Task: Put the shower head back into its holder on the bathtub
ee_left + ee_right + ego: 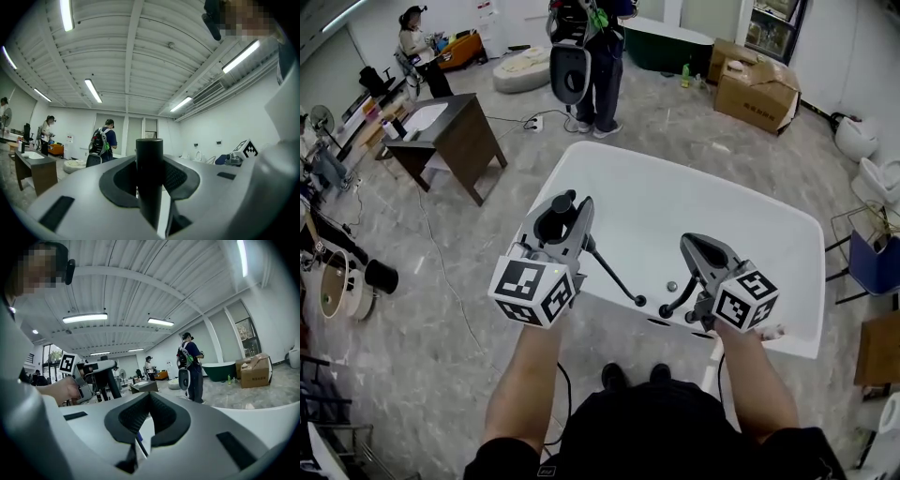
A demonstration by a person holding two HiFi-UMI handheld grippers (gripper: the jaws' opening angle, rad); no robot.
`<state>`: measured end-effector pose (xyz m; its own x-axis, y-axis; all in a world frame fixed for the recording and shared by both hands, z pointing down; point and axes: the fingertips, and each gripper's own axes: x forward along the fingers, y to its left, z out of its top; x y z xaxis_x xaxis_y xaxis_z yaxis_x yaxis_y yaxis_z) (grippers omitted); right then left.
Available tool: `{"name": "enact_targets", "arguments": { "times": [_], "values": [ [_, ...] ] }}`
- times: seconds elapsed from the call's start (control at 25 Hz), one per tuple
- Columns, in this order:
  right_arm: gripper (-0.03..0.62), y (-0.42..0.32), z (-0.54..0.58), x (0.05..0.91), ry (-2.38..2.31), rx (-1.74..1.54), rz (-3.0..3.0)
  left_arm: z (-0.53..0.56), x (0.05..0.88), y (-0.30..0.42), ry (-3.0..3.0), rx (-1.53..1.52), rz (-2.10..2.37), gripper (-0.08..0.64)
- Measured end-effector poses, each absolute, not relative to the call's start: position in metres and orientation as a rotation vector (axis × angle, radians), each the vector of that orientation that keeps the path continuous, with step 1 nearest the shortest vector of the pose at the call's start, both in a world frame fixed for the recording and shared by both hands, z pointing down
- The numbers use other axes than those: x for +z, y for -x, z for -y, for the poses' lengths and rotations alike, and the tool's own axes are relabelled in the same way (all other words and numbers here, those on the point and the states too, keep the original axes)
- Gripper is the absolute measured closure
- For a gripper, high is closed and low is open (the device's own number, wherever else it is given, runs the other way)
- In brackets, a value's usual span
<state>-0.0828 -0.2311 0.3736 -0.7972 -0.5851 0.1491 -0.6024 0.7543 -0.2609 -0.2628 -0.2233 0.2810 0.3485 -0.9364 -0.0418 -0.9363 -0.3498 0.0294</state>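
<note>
In the head view my left gripper (567,208) is shut on the black shower head (563,200), held upright over the near left part of the white bathtub (787,281). Its black hose (609,272) runs down to black fittings (639,301) on the tub's near rim. In the left gripper view the handle (149,183) stands as a dark cylinder between the jaws of the left gripper (150,164). My right gripper (692,246) hovers over the near rim to the right, its tips together and holding nothing. From the right gripper (149,401) view, the left gripper (93,371) shows at left.
A brown desk (455,141) stands on the floor left of the tub. A person (598,56) with a backpack stands beyond the tub's far edge, another (417,47) at far left. Cardboard boxes (759,89) and a dark green tub (666,42) lie at the back right.
</note>
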Motion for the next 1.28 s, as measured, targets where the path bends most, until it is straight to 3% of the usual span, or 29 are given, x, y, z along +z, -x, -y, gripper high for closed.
{"name": "enact_targets", "arguments": {
  "times": [0.44, 1.28],
  "values": [
    [0.58, 0.047, 0.238, 0.372, -1.005, 0.452, 2.891, 0.24, 0.269, 0.206, -2.669, -0.071, 1.673, 0.439],
    [0.58, 0.0, 0.218, 0.424, -1.08, 0.584, 2.766, 0.248, 0.374, 0.121, -2.65, 0.106, 1.414, 0.439]
  ]
}}
